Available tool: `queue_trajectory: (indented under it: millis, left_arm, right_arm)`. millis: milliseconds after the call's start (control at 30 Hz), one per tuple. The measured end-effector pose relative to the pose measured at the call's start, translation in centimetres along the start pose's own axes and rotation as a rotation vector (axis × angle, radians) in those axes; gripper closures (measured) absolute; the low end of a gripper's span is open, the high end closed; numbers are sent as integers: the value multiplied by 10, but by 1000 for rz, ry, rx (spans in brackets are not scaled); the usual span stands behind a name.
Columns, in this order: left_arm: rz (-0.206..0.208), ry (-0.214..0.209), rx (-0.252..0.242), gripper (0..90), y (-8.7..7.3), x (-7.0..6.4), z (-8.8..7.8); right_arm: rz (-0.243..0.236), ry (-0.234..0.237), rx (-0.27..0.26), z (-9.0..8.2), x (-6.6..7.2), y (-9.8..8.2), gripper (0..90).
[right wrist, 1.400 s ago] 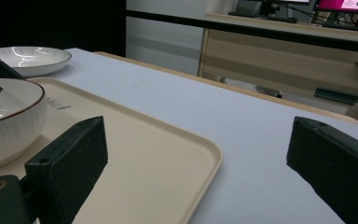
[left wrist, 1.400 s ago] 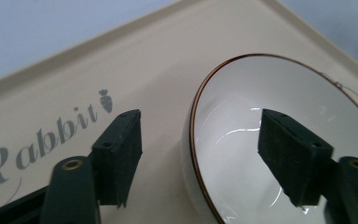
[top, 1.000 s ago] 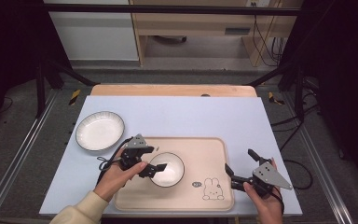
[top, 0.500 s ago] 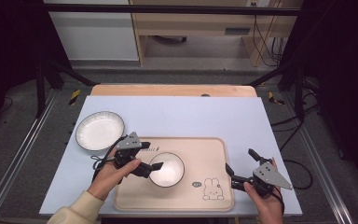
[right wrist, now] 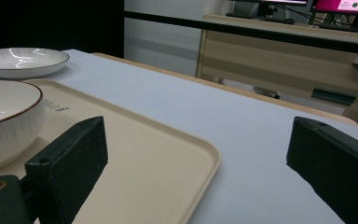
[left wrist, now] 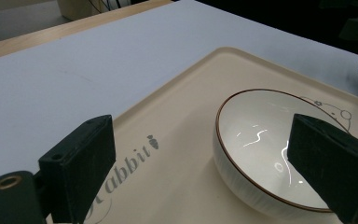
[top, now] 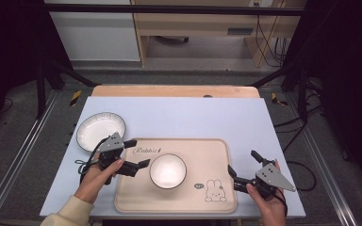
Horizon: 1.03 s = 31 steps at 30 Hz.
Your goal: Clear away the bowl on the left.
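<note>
Your left tool (top: 136, 152) has drawn back from the bowl (top: 168, 170) since a second ago: it was right against the bowl's left rim then, and now sits at the left edge of the tray (top: 217, 155), with a clear gap between its nearer jaw and the bowl. Its jaws stand wide apart and hold nothing. In the left gripper view, the tool (left wrist: 214, 168) frames the bowl (left wrist: 261, 144) from the side, one jaw over the tray's printed lettering (left wrist: 130, 161) and the other in front of the bowl's near wall; whether that jaw touches the bowl you cannot tell from this angle.

Your right tool (top: 243, 165) has stayed put, at the tray's right edge, over the pale blue table (top: 193, 115). Its jaws are also spread wide and empty. In the right gripper view, the tool (right wrist: 196, 172) spans the tray's corner (right wrist: 200, 154), with the bowl (right wrist: 7, 119) at far left.

The bowl stands upright in the middle of the tray, white inside with a thin dark rim, just left of the rabbit drawing (top: 214, 190). A shallow white plate (top: 100, 130) rests on the table, beyond your left hand (top: 96, 175) and off the tray's upper left corner.
</note>
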<state>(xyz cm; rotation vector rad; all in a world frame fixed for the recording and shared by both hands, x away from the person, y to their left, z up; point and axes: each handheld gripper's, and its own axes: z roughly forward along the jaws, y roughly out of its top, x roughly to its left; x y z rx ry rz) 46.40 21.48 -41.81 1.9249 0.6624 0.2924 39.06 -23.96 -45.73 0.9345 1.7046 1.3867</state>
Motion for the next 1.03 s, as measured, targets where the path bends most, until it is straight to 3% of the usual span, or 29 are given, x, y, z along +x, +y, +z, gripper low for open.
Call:
queue_trajectory:
  millis: [333, 600, 767, 933, 1033]
  left_arm:
    - [-35, 38, -38, 78, -22, 17, -21]
    - [-19, 122, -57, 78, -44, 28, -34]
    - [-43, 174, -103, 78, -59, 41, -48]
    - [-72, 190, -139, 78, -67, 46, -57]
    - [-62, 188, -143, 78, -69, 45, -58]
  right_arm:
    - [-3, 1, 0, 0, 1, 0, 52]
    - [-1, 1, 3, 0, 1, -1, 52]
    - [-2, 3, 3, 1, 2, -1, 52]
    - [-3, 5, 3, 1, 2, -1, 52]
    - [1, 6, 3, 1, 2, -1, 52]
